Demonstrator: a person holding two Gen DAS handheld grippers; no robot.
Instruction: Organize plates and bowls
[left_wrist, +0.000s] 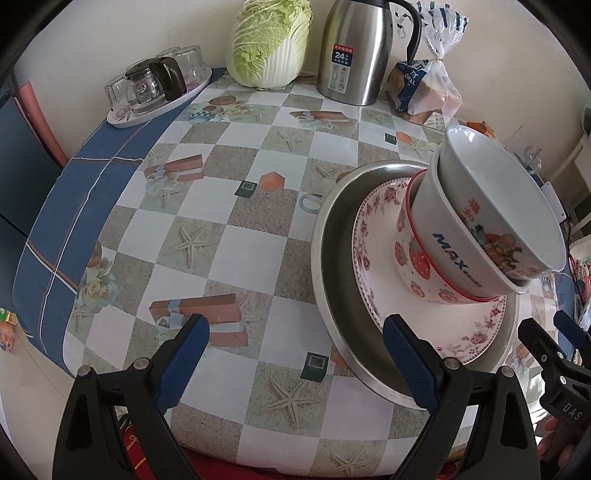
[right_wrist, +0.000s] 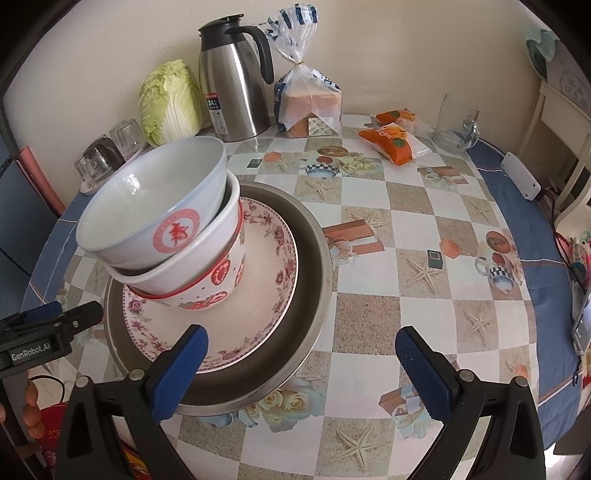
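Note:
One stack stands on the checked tablecloth. A steel plate bears a floral plate. On that sits a strawberry bowl, then a white bowl marked MAX, then a tilted white bowl with a red emblem. My left gripper is open just left of the stack, holding nothing. My right gripper is open at the stack's near right, also holding nothing.
Along the back wall stand a cabbage, a steel thermos jug and bagged bread. A tray of glasses sits back left. Orange snack packets and a glass mug lie back right.

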